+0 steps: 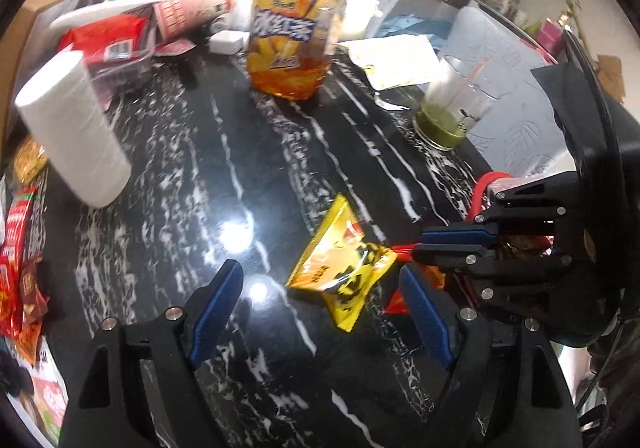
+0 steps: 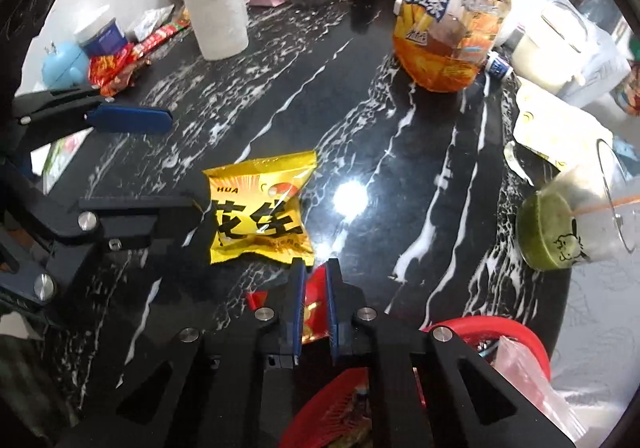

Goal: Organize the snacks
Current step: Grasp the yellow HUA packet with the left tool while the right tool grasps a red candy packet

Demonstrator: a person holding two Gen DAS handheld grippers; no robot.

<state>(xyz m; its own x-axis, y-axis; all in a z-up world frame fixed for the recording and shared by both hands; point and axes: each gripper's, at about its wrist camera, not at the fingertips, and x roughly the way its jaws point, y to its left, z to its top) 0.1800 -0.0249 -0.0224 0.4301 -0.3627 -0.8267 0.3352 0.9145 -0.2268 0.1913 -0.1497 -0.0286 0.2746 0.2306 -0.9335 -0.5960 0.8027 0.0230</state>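
A yellow peanut packet (image 2: 260, 207) with black characters lies flat on the black, white-veined marble tabletop (image 2: 400, 175), roughly in the middle of the bare stretch. Just beside it, toward the near edge, a red snack packet (image 2: 316, 302) stands pinched between the blue pads of the right gripper (image 2: 314, 302), whose jaws are clenched on it; the packet's top edge nearly meets the yellow packet's lower corner. Below this gripper, at the near edge, sits a red basket (image 2: 516, 332) with a red wrapper and a clear bag in it.

The left gripper (image 1: 320, 312) hovers over the tabletop with its jaws spread wide and nothing between them; the yellow peanut packet (image 1: 340, 264) lies just ahead of its right finger. In the right wrist view, one finger of the left gripper overlaps the packet's left edge; whether it touches cannot be told.

Farther out, a large bottle of orange-brown tea (image 1: 294, 27) stands near the far edge. A white paper roll (image 1: 72, 127) stands toward the left edge, with a heap of red snack wrappers (image 2: 120, 63) by it. Toward the right edge a clear cup (image 1: 452, 107) holds a green drink and a straw.
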